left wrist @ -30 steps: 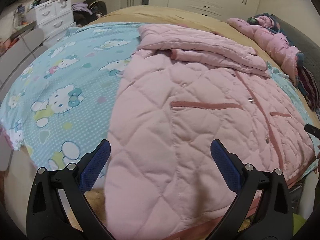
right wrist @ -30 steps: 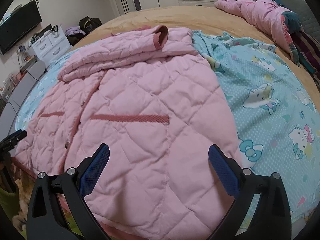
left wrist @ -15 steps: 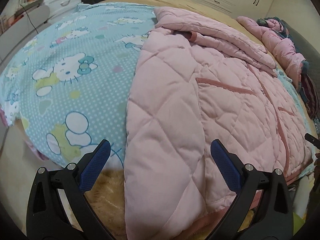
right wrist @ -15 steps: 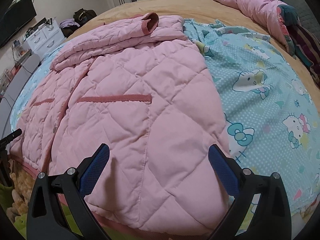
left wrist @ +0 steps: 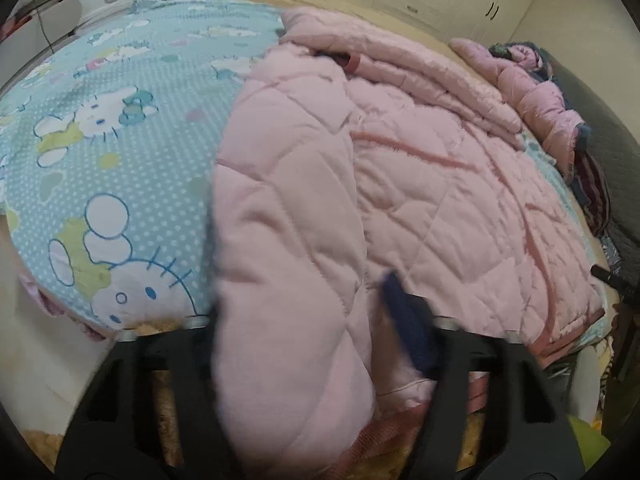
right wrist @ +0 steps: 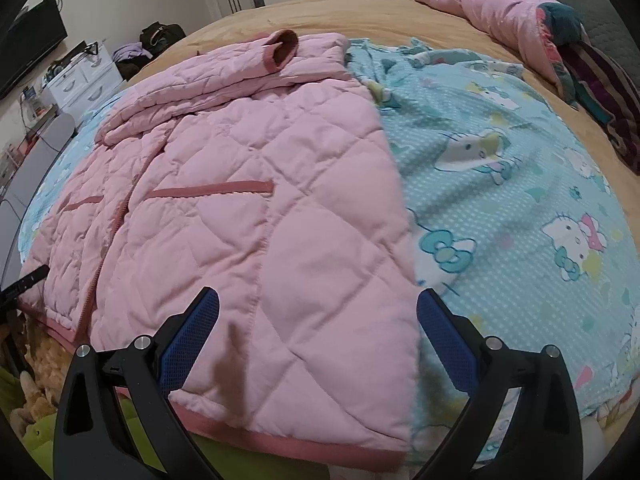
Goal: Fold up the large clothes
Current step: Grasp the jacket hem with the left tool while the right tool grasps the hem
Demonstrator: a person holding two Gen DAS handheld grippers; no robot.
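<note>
A pink quilted jacket point(left wrist: 400, 184) lies spread front-up on the bed, sleeves folded across its top. My left gripper point(left wrist: 308, 320) is at the jacket's near left hem corner, its jaws closing. The fabric bulges up between them, the right blue pad point(left wrist: 404, 320) presses into it, and the other pad is hidden behind the cloth. In the right wrist view the same jacket point(right wrist: 240, 200) has its near right hem corner under my right gripper point(right wrist: 318, 340). That gripper is open, its pads standing apart above the fabric.
A light blue cartoon-print sheet point(left wrist: 120, 160) covers the tan bed under the jacket point(right wrist: 500, 200). Another pink puffy coat point(right wrist: 500, 8) and dark clothes lie at the headboard side. White drawers point(right wrist: 80, 80) and a TV point(right wrist: 32, 48) stand beyond the bed. Below the hem the bed drops off.
The left jaws came in from wide apart onto the jacket's left hem corner, bunching the fabric, as the gripper sank closer. The right gripper drifted toward the right hem corner and stayed open.
</note>
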